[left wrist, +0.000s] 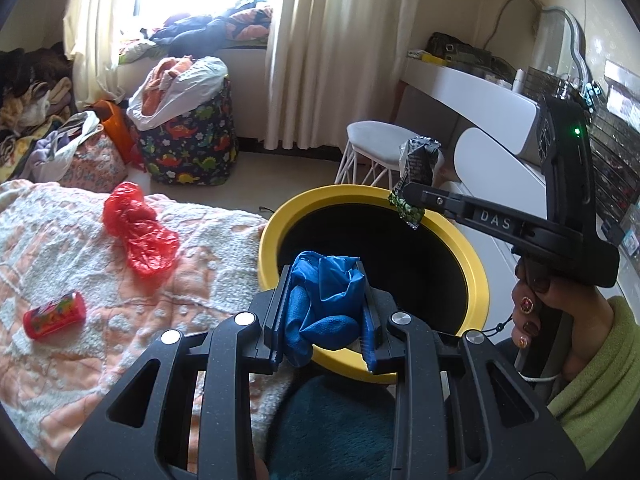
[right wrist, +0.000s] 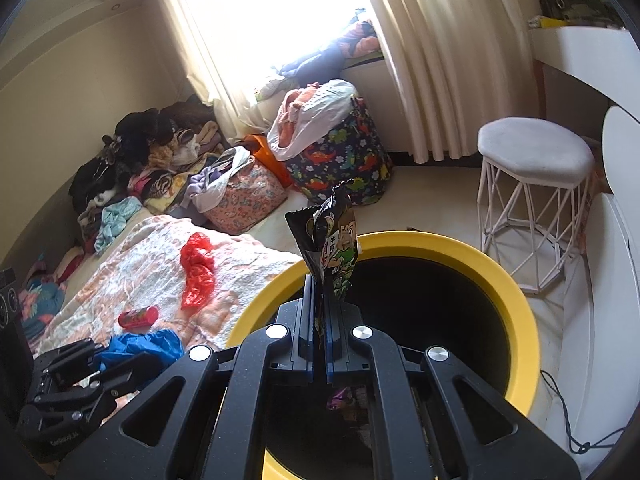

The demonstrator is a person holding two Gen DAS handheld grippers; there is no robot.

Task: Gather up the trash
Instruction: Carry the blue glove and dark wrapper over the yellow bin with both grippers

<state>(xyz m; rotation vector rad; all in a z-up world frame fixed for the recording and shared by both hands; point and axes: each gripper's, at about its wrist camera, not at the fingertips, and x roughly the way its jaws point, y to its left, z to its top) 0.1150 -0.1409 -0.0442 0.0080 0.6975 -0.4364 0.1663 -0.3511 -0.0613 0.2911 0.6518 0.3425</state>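
Left gripper (left wrist: 326, 304) clamped on a crumpled blue plastic bag (left wrist: 324, 300), jaws nearly closed with the bag bunched between the pads, held over the near rim of the round yellow-rimmed black bin (left wrist: 476, 276). Right gripper (right wrist: 319, 320) fully closed on a black-and-green foil snack wrapper (right wrist: 330, 244), wrapper standing upright out of the pads, above the bin's opening; in the left wrist view it sits at the bin's 1 o'clock rim. Person's hand (left wrist: 560, 312) with painted nails grips the right handle, green sleeve (left wrist: 600, 376) behind. Crumpled red plastic bag (left wrist: 138, 228) lies on the peach-and-white textured blanket (left wrist: 80, 280) at 10 o'clock from the bin. Small red cylindrical can (left wrist: 54, 314) lies on its side on the blanket, at 7 o'clock from the red bag, apart from it. White stool with wire legs (right wrist: 536, 160) stands on the floor at 1 o'clock of the bin.
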